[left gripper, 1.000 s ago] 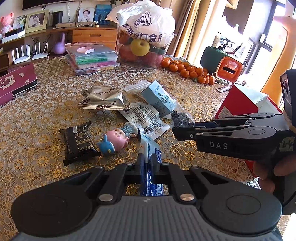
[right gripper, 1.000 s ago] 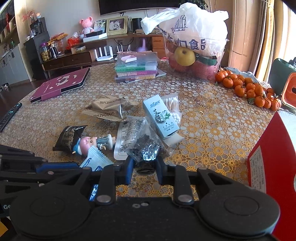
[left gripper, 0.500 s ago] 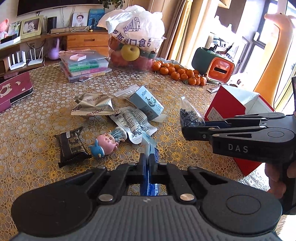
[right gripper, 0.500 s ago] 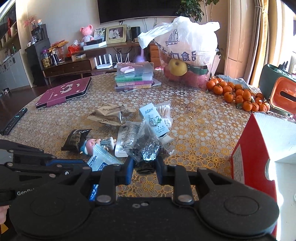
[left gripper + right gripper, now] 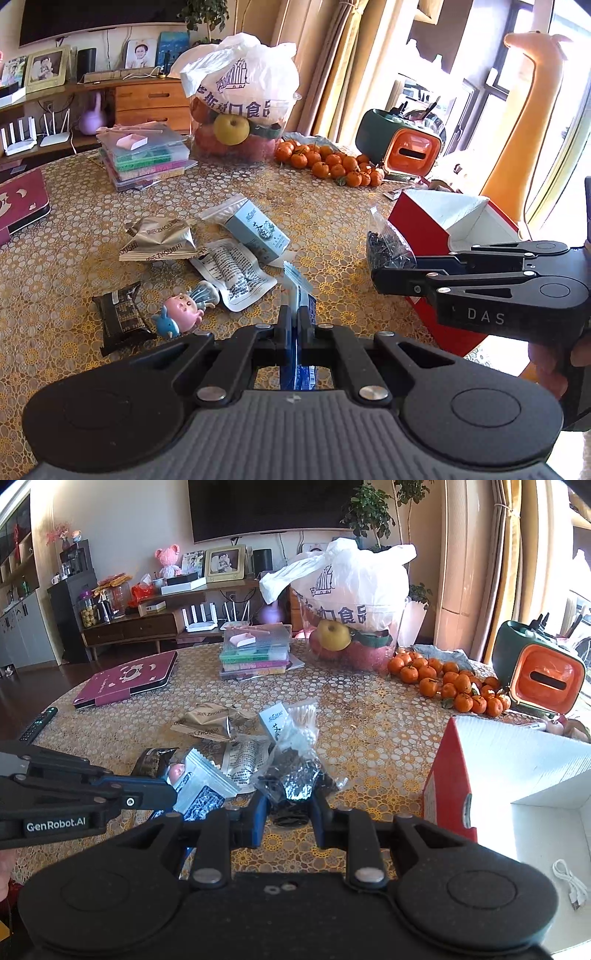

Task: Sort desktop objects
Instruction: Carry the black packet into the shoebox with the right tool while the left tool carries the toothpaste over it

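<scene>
Both hand-held grippers carried packets above the tabletop (image 5: 55,258).
We saw the left hand-held gripper (image 5: 294,325) pinch a blue packet (image 5: 297,291) at lower centre; the right hand-held gripper (image 5: 289,812) clamped a bag of dark bits (image 5: 295,775) beside the red box (image 5: 448,775).

- Bare surface (image 5: 373,738) lies open between the central clutter and the red box (image 5: 448,779): a clear lane.
- The clutter, with snack packets (image 5: 159,243), a small blue carton (image 5: 256,230) and a toy figure (image 5: 181,312), blocks the middle-left.
- Oranges (image 5: 450,686) and the fruit bag (image 5: 351,602) close the far side.
- The box top is open; a white cable (image 5: 570,884) lies inside it.
- Right claw (image 5: 380,275) stands just beside the box's near wall.
</scene>
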{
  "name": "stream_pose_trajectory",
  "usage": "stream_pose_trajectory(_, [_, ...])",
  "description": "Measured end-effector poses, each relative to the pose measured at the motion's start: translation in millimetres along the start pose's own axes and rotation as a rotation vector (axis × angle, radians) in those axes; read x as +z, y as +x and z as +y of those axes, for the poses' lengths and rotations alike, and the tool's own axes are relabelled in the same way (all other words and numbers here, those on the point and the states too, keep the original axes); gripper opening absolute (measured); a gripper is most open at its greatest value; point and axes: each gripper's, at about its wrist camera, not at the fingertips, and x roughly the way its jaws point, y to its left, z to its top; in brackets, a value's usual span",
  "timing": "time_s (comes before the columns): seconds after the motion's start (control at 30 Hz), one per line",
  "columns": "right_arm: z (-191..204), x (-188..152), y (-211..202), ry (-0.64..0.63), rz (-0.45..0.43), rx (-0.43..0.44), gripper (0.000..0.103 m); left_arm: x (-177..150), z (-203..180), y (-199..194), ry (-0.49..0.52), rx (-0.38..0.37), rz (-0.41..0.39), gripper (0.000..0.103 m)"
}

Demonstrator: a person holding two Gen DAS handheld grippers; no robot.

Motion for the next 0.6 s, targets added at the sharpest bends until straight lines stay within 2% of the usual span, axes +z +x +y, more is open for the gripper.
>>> stream_pose_trajectory(0.6, [-51, 4, -74, 0.013, -0.067, -0.113, 0.024, 39, -73, -19, 0.099, -0.097, -0.083, 0.002])
